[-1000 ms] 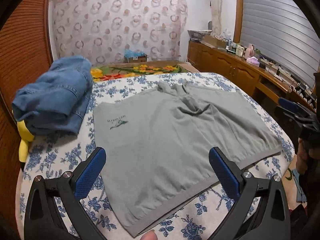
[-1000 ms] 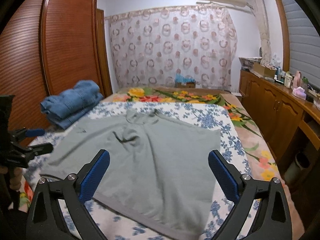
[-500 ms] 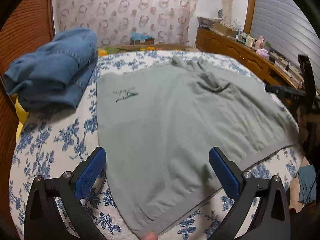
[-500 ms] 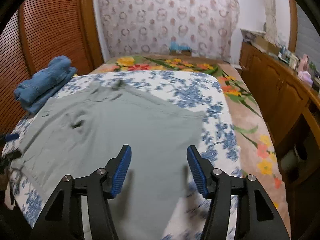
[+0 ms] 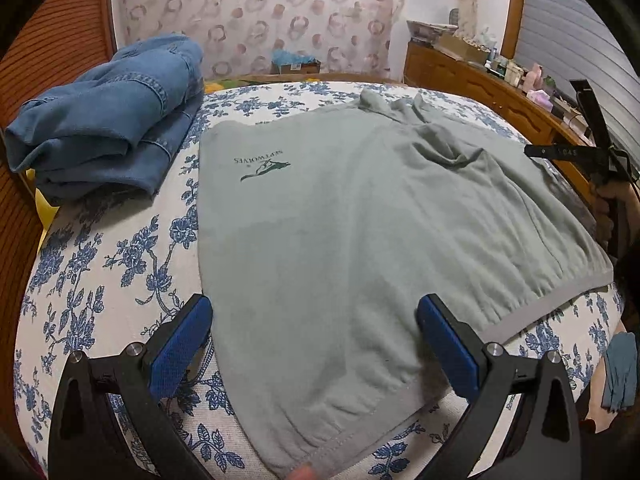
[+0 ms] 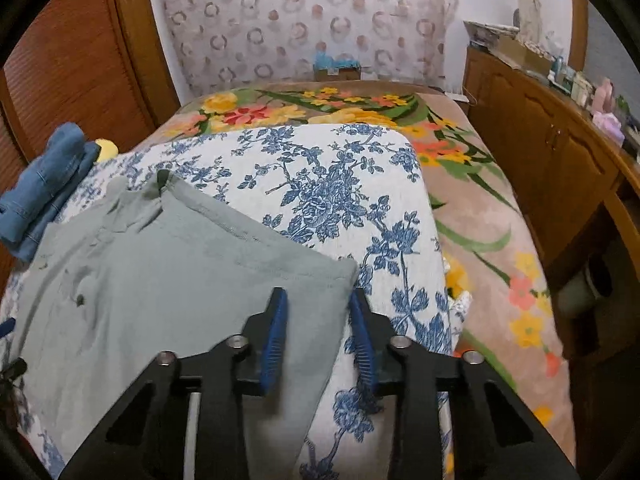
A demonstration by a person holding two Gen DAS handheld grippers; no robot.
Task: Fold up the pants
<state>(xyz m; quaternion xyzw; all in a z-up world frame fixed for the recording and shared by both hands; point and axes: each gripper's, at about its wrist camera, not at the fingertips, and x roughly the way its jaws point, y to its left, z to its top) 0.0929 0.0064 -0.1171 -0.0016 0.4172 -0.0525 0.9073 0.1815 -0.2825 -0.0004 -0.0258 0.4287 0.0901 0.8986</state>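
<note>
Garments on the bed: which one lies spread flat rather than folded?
The grey pants, spread flat across the floral bedspread; the blue denim garment sits folded in a heap beside them.

Left gripper [image 5: 316, 344], jaws spread wide, above the near hem of grey-green shorts [image 5: 360, 220] lying flat on a blue-floral bedspread [image 5: 112, 280]. Ahead and to its left, folded denim jeans [image 5: 108, 120]. Far to its right, at the shorts' edge, the right gripper [image 5: 592, 148] in a hand [image 5: 608, 208]; its jaws cannot be made out.
</note>
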